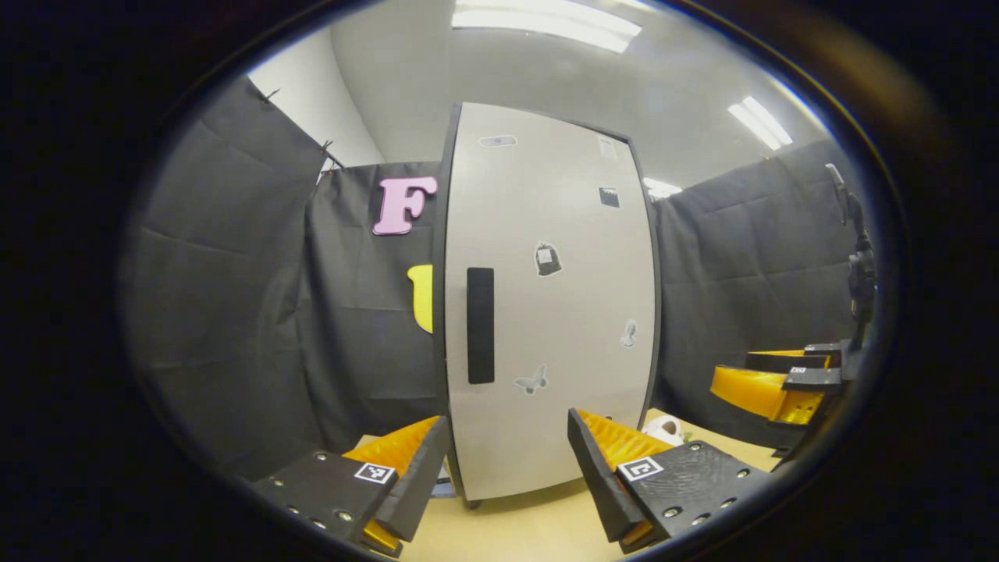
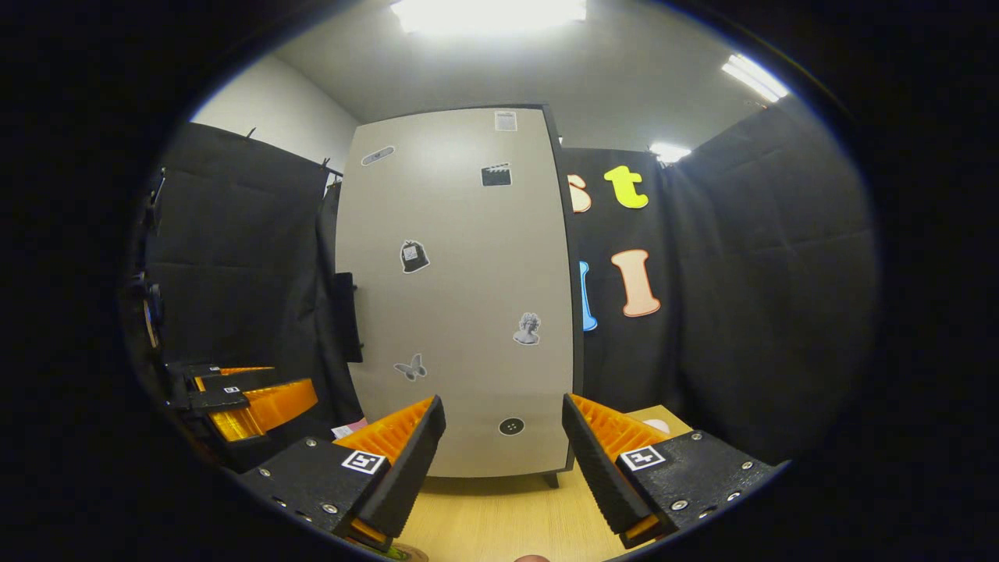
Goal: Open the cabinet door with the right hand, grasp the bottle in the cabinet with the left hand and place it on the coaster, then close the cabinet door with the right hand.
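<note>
The tall grey cabinet (image 1: 546, 312) stands on the wooden table with its stickered door (image 2: 460, 297) shut, so whatever is inside is hidden. A black vertical handle (image 1: 480, 324) sits near the door's left edge; in the right gripper view the handle (image 2: 346, 316) shows side-on. My left gripper (image 1: 507, 468) is open, a short way in front of the door's lower part. My right gripper (image 2: 503, 460) is also open and empty, facing the door's lower right area. Each view shows the other gripper off to one side: the right gripper (image 1: 780, 386) and the left gripper (image 2: 250, 406).
A small white object (image 1: 663, 428) lies on the table (image 1: 531, 531) beside the cabinet's right side, also seen as the white object (image 2: 655, 425). A flat round thing (image 2: 406, 554) peeks in at the bottom edge. Black cloth walls close in the booth.
</note>
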Motion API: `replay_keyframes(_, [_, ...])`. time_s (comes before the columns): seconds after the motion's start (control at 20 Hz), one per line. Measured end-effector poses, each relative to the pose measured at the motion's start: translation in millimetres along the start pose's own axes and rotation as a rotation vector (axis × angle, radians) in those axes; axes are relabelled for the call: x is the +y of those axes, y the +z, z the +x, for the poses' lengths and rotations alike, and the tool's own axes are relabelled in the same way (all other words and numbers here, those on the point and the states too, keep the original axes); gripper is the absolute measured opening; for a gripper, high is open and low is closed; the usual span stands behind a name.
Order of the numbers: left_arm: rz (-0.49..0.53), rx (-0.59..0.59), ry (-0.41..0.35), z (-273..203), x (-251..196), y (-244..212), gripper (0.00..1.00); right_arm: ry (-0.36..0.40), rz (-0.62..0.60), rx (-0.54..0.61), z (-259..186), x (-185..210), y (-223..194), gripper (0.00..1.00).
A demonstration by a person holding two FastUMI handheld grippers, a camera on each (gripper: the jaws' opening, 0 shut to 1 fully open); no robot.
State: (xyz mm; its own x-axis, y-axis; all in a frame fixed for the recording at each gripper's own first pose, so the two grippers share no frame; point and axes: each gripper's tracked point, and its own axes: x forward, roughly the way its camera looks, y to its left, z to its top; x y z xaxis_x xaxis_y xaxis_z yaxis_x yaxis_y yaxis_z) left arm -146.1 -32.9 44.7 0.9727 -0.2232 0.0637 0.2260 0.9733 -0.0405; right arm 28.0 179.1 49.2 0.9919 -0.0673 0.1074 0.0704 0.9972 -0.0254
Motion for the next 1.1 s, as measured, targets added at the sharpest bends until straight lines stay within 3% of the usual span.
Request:
replay_keyframes(0.05, [-0.003, 0.0, -0.002, 0, -1, 0, 0.94, 0.004, 0.002, -0.004, 0, 1, 1, 0.93])
replay_keyframes(0.1, [-0.003, -0.002, -0.001, 0, -1, 0, 0.87, 0.004, 0.002, -0.006, 0, 2, 1, 0.93])
replay_keyframes(0.15, [-0.003, -0.003, -0.001, 1, -1, 1, 0.87, 0.004, 0.002, -0.006, -1, 0, 1, 0.93])
replay_keyframes(0.2, [-0.004, 0.001, 0.0, 0, -1, 0, 0.94, 0.005, 0.004, -0.004, -2, 1, 0, 0.93])
replay_keyframes(0.3, [-0.007, 0.007, -0.004, -2, -2, -1, 0.94, 0.003, 0.003, -0.007, -5, -1, 0, 0.93])
replay_keyframes(0.35, [-0.005, 0.009, -0.004, -3, -2, -1, 0.87, 0.002, 0.001, -0.008, -5, -1, 0, 0.93])
replay_keyframes(0.45, [0.0, 0.007, 0.006, -2, 1, -1, 0.87, 0.005, -0.002, -0.004, -7, 0, -3, 0.9])
replay_keyframes(1.1, [-0.015, 0.0, 0.03, -1, 2, 0, 0.87, 0.023, -0.004, -0.005, -14, 8, -1, 0.94])
